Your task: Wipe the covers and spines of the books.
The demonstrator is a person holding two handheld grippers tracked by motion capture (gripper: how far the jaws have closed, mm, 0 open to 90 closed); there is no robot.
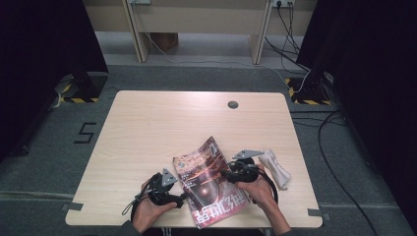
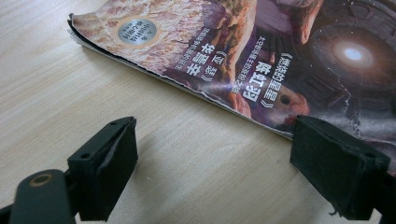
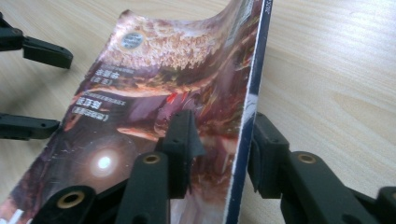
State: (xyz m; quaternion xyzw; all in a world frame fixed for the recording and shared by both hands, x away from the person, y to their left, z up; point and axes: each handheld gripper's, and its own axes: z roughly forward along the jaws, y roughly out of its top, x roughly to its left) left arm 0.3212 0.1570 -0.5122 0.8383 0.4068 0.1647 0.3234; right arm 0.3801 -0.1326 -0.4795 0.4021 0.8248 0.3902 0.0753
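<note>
**Magazine gripped at the spine, not yet off the surface**

While the right claw already has its hold, the lift looks only half begun. Going from the left: the left claw point(image 1: 183, 199) sits low at the magazine's left edge, its jaws spread wide with bare wood between them. In the left gripper view one pad point(image 2: 338, 170) overlaps that edge, but nothing is pinched, and the worn corner of the magazine point(image 2: 261, 51) lies just beyond.

The magazine point(image 1: 210, 182) lies near the front edge of the surface point(image 1: 147, 128), between the two hands, cover up, its right side raised.

The right claw point(image 1: 227, 173) is pressed onto the spine side; in the right gripper view one jaw sits on the cover and the other behind the spine, and the magazine point(image 3: 154, 93) curls upward from that pinch. The left side seems to rest on the wood.

Right of the hand lies a pale folded cloth point(image 1: 276, 168), untouched.

Judged so far: grasp on one side done. Left to do, probably: close the left claw on its edge, then raise or turn the magazine with both.
</note>
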